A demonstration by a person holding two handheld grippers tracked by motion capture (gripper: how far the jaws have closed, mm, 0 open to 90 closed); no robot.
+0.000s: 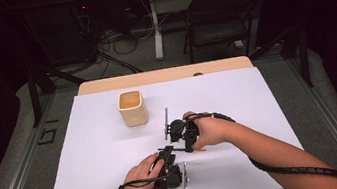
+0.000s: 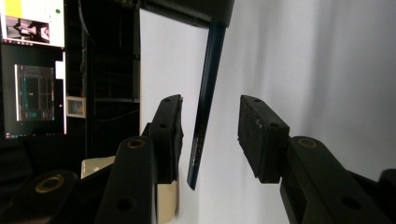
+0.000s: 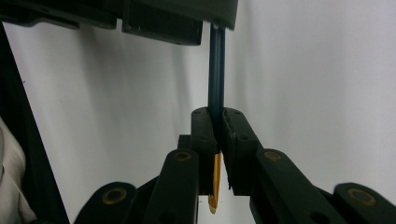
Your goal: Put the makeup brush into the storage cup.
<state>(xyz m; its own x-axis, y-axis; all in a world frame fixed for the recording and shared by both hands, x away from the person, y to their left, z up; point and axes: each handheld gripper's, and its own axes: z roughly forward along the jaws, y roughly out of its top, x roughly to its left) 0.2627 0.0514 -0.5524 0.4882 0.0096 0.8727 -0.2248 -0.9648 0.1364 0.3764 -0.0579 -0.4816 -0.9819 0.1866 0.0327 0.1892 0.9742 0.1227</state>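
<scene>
Left gripper (image 2: 211, 100): jaws apart, pads bare. A dark blue pencil (image 2: 205, 107) stands between them, closer to the left-hand pad; contact with that pad cannot be confirmed. Small print runs along the lower shaft of the pencil but is too fine to read. In the same view, monitor screens (image 2: 32, 93) sit at far left with their content illegible, and a cream cup (image 2: 166, 203) shows behind the left-hand jaw.

In the high view the cup stands upright on the white sheet (image 1: 95, 156), up and to the left of both grippers and apart from them. It has no visible label.

The left hand (image 1: 141, 177) comes in from the bottom edge and wraps the gripper body, jaws pointing away from the person toward the other gripper.

Right gripper (image 3: 217, 112): jaws clamped on the pencil near its yellow-orange end, which pokes out below the pads. The blue shaft runs straight up to the left gripper.

The right hand (image 1: 212, 131) lies just beyond the left hand. Its forearm enters from the lower right, with a coiled cable (image 1: 289, 170) trailing along it.
</scene>
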